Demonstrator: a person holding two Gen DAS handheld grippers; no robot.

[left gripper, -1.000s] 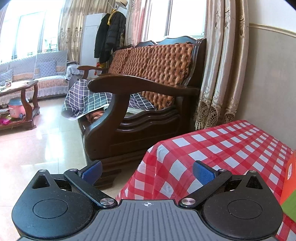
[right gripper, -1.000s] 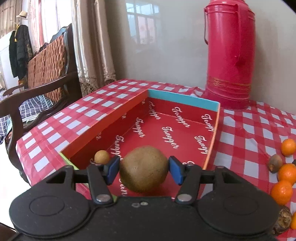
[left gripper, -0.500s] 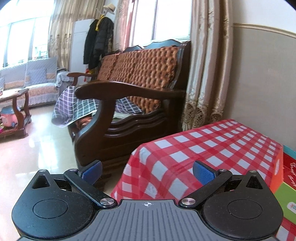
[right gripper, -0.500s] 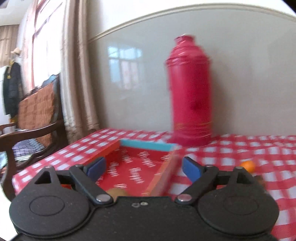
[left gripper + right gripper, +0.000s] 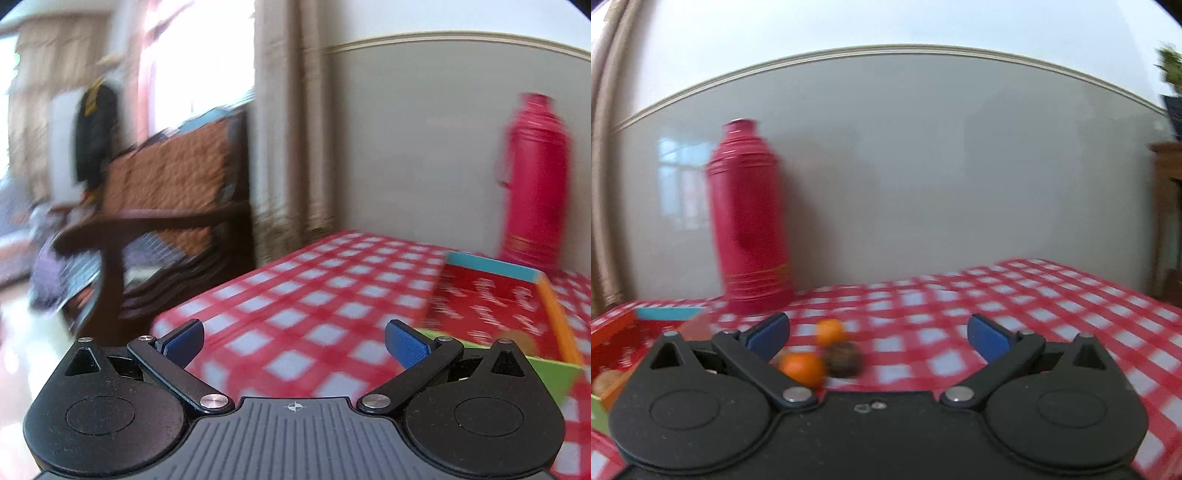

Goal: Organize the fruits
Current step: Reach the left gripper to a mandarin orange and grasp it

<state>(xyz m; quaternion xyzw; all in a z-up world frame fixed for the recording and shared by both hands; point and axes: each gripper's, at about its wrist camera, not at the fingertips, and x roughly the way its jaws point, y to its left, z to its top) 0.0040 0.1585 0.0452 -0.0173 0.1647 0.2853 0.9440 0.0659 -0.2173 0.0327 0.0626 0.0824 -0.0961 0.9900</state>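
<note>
In the right wrist view my right gripper (image 5: 879, 336) is open and empty above the checked tablecloth (image 5: 1052, 295). Just beyond its left finger lie two oranges (image 5: 802, 367) (image 5: 831, 331) and a brown fruit (image 5: 844, 363). At the far left stands the red box (image 5: 617, 332), with a brown fruit (image 5: 605, 380) inside near its front. In the left wrist view my left gripper (image 5: 293, 341) is open and empty over the cloth, with the red box (image 5: 491, 302) to its right.
A tall red thermos (image 5: 751, 229) stands by the wall behind the box; it also shows in the left wrist view (image 5: 533, 184). A wooden armchair (image 5: 159, 221) stands off the table's left edge. A dark wooden cabinet (image 5: 1169, 221) is at the far right.
My right gripper let go of the large brown fruit in the box, opened and swung right toward the loose fruit. My left gripper swung right, from the armchair toward the box and thermos.
</note>
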